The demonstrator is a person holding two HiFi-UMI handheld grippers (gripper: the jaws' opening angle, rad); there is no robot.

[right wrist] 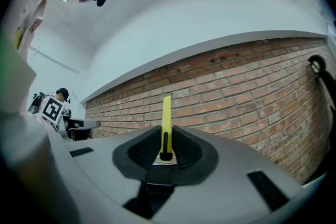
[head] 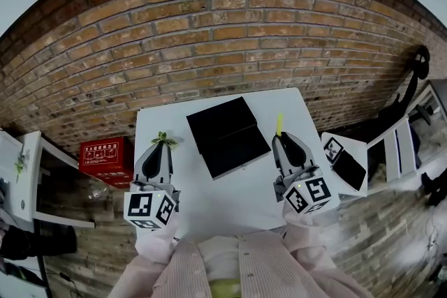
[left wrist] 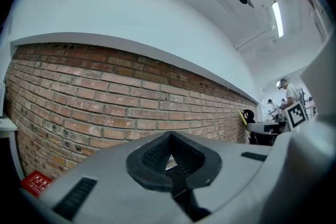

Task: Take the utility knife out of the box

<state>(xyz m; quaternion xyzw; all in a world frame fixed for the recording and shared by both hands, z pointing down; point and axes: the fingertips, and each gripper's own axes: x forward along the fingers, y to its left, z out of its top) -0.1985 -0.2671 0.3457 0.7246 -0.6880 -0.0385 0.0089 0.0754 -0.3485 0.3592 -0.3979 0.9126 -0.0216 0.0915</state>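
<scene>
An open black box (head: 225, 135) lies on the white table (head: 209, 199), its two halves side by side. My right gripper (head: 281, 139) hovers just right of the box, shut on a thin yellow utility knife (head: 279, 124) that sticks out past its tips. In the right gripper view the yellow utility knife (right wrist: 166, 123) stands upright between the pads of the right gripper (right wrist: 166, 152), in front of the brick wall. My left gripper (head: 164, 144) is held left of the box. The left gripper (left wrist: 169, 159) looks shut, with nothing seen between its pads.
A small green thing (head: 165, 139) shows at the left gripper's tips. A brick wall (head: 230, 31) runs behind the table. A red box (head: 106, 155) sits on the floor at the left. A white stand (head: 356, 150) with a black object (head: 349, 169) is at the right.
</scene>
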